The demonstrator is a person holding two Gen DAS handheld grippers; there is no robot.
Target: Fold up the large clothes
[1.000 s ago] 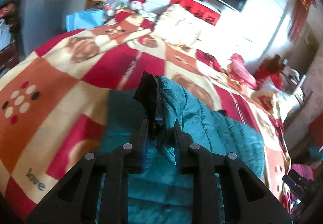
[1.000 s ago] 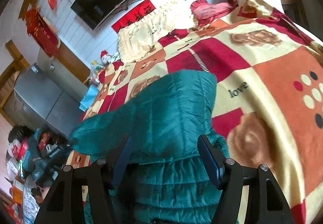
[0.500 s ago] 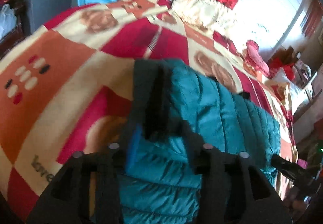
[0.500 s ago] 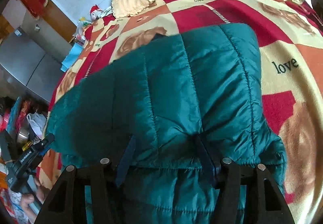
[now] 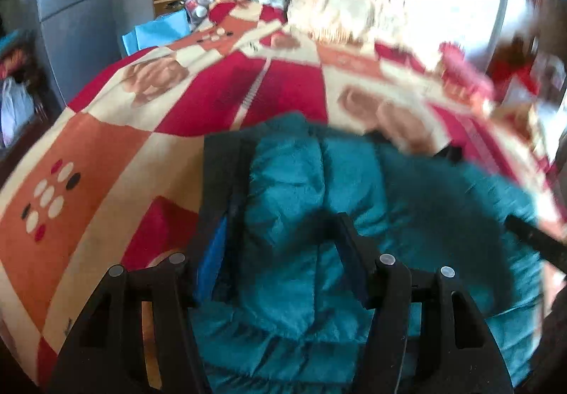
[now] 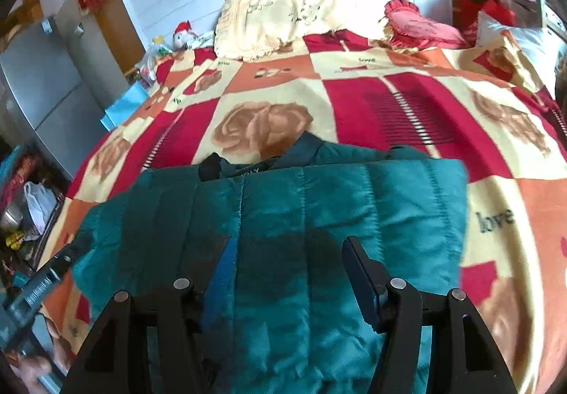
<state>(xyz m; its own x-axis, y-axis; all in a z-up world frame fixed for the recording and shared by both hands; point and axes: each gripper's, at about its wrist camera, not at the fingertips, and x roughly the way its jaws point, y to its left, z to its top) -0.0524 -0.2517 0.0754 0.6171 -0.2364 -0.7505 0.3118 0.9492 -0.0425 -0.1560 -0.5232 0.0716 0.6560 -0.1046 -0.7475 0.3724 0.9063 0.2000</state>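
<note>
Since a second ago, our left tool [image 5: 280,241] has let go of the dark edge of the teal jacket [image 5: 304,188] it was pinching; its jaws are opening now, with a fold of the jacket lying loose between them and neither pad pressing on it. Our right tool [image 6: 287,259] has swung across the bed, so that we now look square onto the folded jacket [image 6: 283,202] where before we saw it from one side. Its jaws stand apart over the quilted fabric and grip nothing; we cannot tell whether the tips brush the cloth.

We see the jacket lying folded on the patterned blanket [image 6: 389,103] of the bed, near our edge, its dark collar [image 6: 212,167] peeking out at the far side of the fold.

Our left view is smeared by motion, so the seams and the far pillows are hard to read. Both tools' bodies cover the near part of the jacket. At the lower left of the right view the other tool's [image 6: 39,284] body is cut off by the frame.
</note>
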